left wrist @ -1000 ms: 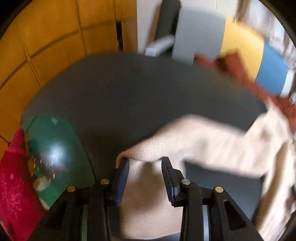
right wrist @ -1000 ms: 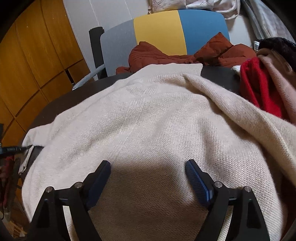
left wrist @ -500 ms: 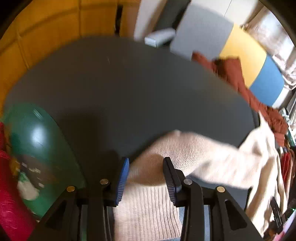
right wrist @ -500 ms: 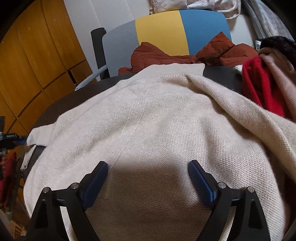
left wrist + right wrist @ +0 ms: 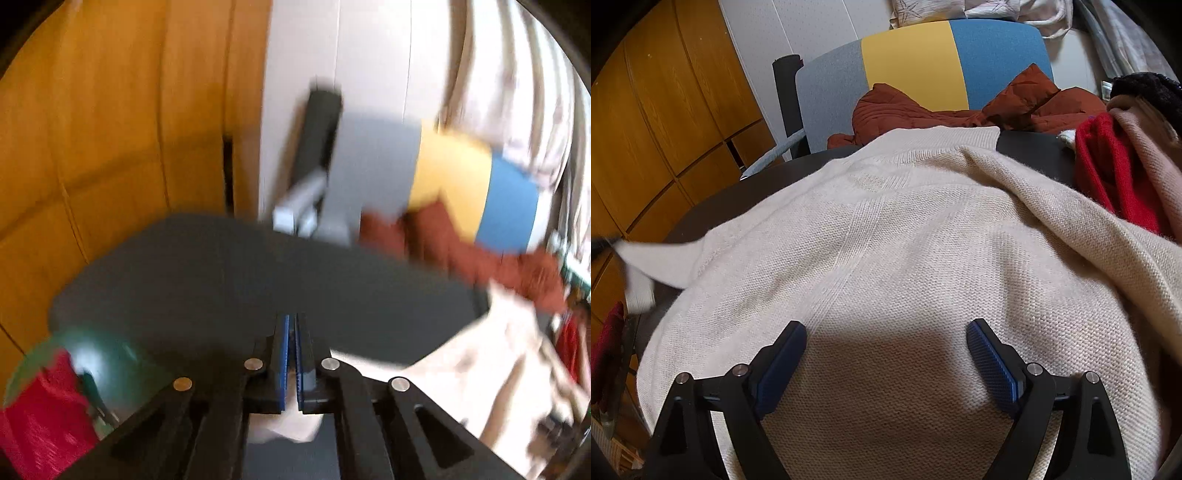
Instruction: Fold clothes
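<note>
A cream knit sweater (image 5: pixel 905 240) lies spread over the dark table (image 5: pixel 1030 151). My right gripper (image 5: pixel 886 328) hovers open just above its middle, nothing between the fingers. My left gripper (image 5: pixel 294 321) is closing tight on the sweater's sleeve, and a strip of cream cloth shows between the pads. In the right wrist view that sleeve (image 5: pixel 661 258) is stretched up and off to the left edge. The left wrist view is blurred; there the sweater (image 5: pixel 480 362) trails to the lower right over the table (image 5: pixel 258 273).
A grey, yellow and blue chair (image 5: pixel 912 70) stands behind the table with a rust quilted jacket (image 5: pixel 923 114) on it. Red and pink knitwear (image 5: pixel 1108 166) is piled at the right. A green object (image 5: pixel 110 362) and red cloth (image 5: pixel 40 424) sit at the left, before wooden cabinets (image 5: pixel 92 129).
My left gripper went from open around the sleeve to shut on it and rose, lifting the sleeve off the table. The right gripper stayed where it was.
</note>
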Tool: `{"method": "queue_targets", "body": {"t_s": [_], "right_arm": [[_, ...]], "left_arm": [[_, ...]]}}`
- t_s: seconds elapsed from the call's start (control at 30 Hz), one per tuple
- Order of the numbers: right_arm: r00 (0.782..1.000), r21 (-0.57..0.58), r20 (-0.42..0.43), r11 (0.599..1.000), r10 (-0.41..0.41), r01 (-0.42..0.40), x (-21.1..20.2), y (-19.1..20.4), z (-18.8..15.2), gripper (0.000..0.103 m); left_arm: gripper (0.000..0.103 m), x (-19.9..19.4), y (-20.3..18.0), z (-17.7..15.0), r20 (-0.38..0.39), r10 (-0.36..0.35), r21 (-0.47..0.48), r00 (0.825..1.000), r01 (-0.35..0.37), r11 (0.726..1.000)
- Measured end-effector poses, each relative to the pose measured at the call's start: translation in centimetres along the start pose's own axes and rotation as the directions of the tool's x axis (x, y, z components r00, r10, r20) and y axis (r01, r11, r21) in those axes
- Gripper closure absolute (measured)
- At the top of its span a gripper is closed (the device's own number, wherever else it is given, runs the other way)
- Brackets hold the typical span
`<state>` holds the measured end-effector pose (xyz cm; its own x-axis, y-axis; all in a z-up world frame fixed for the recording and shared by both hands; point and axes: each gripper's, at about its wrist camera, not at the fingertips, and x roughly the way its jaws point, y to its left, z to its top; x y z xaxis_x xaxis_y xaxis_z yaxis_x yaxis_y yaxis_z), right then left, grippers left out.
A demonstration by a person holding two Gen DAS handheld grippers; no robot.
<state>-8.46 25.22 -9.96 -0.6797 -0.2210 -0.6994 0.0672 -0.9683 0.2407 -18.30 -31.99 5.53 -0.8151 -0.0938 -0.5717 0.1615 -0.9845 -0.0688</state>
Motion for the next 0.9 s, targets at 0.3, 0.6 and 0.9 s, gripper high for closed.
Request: {"method": "queue_targets", "body": {"t_s": [0.3, 0.6, 0.9], "right_arm": [[1.000, -0.001, 0.001, 1.000, 0.003, -0.003, 0.2, -0.1, 0.1, 0.012], [1.000, -0.007, -0.001, 1.000, 0.002, -0.002, 0.1, 0.1, 0.0, 0.011], [1.000, -0.007, -0.001, 1.000, 0.003, -0.003, 0.2, -0.1, 0.0, 0.011]], "left_arm": [[0.094, 4.9, -0.3, -9.0, -0.372, 0.126, 0.148, 0.920, -0.075, 0.986], [0.085, 6.9, 6.0, -6.2, -0.348, 0.077, -0.206, 0.934, -0.157, 0.966], [0.085, 16.5, 0.7, -7.4, -0.449, 0.317, 0.219, 0.835, -0.241, 0.945]]}}
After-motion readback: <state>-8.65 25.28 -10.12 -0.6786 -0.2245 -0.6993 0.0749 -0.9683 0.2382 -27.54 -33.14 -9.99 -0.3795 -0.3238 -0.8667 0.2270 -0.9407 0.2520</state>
